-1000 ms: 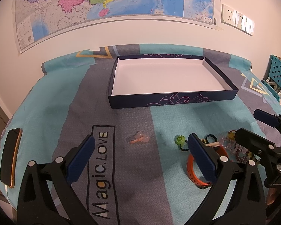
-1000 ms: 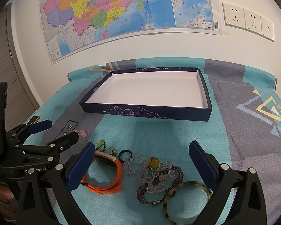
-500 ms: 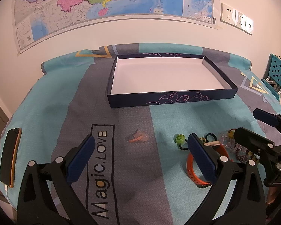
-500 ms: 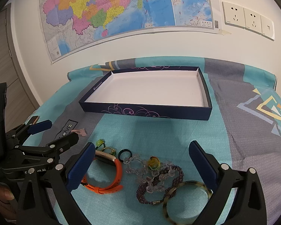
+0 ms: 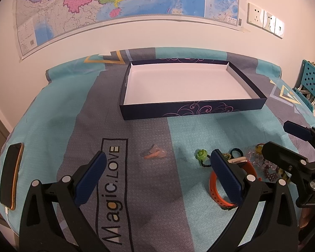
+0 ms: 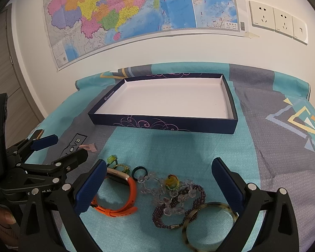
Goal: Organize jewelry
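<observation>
**Desk:** What do both sets of tongs show?

**Photographer:** The left gripper (image 5: 156,171) hangs with its blue pads spread wide over the grey stripe of the bedsheet (image 5: 52,113), holding nothing. The right gripper (image 6: 158,181) is equally wide apart, also empty, above the jewelry heap.

**Desk:** Where is the jewelry?

**Photographer:** Between the right tongs' pads lie a clear bead necklace (image 6: 157,185), a purple beaded bracelet (image 6: 174,204) and a yellow-green pendant (image 6: 171,182). A mottled bangle (image 6: 208,223) sits near the right pad; the orange-strapped watch (image 6: 124,197) touches or passes just under the left pad (which, the view does not settle). A dark ring (image 6: 137,171) and green flower ring (image 6: 111,159) lie just beyond.

**Desk:** And the box?

**Photographer:** The navy tray (image 6: 163,124), white inside, sits well ahead of both tongs. A small pink-orange piece (image 5: 154,153) lies ahead between the left tongs' pads; a phone (image 5: 10,176) lies far to their left.
</observation>
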### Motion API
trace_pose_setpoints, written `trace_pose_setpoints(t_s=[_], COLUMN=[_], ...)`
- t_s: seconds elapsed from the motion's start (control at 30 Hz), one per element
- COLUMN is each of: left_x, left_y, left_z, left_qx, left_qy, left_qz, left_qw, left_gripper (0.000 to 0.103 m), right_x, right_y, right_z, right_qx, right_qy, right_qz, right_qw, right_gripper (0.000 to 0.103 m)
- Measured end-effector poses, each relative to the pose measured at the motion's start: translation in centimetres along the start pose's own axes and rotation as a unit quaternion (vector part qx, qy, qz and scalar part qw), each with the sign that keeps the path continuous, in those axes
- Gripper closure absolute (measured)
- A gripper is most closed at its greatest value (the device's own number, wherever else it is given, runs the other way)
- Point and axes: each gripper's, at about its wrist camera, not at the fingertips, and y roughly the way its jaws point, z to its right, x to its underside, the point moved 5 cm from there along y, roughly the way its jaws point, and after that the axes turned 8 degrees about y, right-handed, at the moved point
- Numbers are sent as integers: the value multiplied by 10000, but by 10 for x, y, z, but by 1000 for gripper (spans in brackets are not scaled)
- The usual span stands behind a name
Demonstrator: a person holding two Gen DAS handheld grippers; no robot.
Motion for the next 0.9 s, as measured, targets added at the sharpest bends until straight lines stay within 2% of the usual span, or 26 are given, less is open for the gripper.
trace_pose_setpoints(t_s=[0.9], left_x=[-1], left_y=[0], left_z=[0], left_qx=[40], left_qy=[68], left_qz=[-54], left_qw=[10000], left_gripper=[6], right_x=[-3], right_y=[0], right_z=[0], right_qx=[-52], right_qy=[-16], right_qz=[-23], right_qw=[10000], right_gripper=[6])
